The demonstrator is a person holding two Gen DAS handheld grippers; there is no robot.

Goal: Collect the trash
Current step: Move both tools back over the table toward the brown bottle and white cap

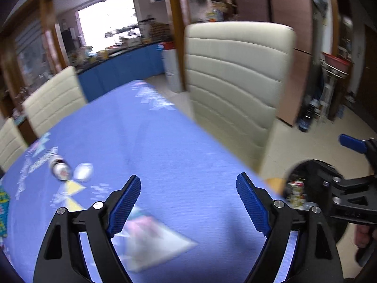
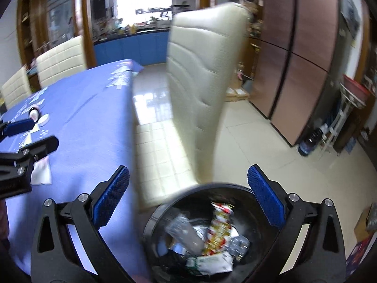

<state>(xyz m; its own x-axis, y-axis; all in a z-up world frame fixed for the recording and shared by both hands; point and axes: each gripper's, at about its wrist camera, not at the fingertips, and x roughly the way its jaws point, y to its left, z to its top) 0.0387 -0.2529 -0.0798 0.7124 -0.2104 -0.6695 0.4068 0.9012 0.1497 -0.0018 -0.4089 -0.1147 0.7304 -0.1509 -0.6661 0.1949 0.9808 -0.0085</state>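
Observation:
A black round trash bin [image 2: 249, 202] stands on the floor beside the table and holds a clear plastic bottle [image 2: 186, 233], a red and yellow wrapper [image 2: 218, 226] and other wrappers. My right gripper [image 2: 188, 198] is open and empty just above the bin. My left gripper [image 1: 188, 202] is open and empty over the blue tablecloth [image 1: 169, 155]. A small can [image 1: 60, 168] lies on its side on the cloth at the left next to a white lid [image 1: 83, 171]. A white crumpled paper [image 1: 150, 240] lies under the left gripper. The bin also shows in the left wrist view [image 1: 313, 172].
A cream padded chair [image 1: 235, 82] stands at the table's right side, close to the bin. Two more cream chairs [image 1: 54, 99] stand at the far side. A colourful packet [image 1: 3, 207] sits at the table's left edge. Brown cabinets [image 2: 301, 54] line the right wall.

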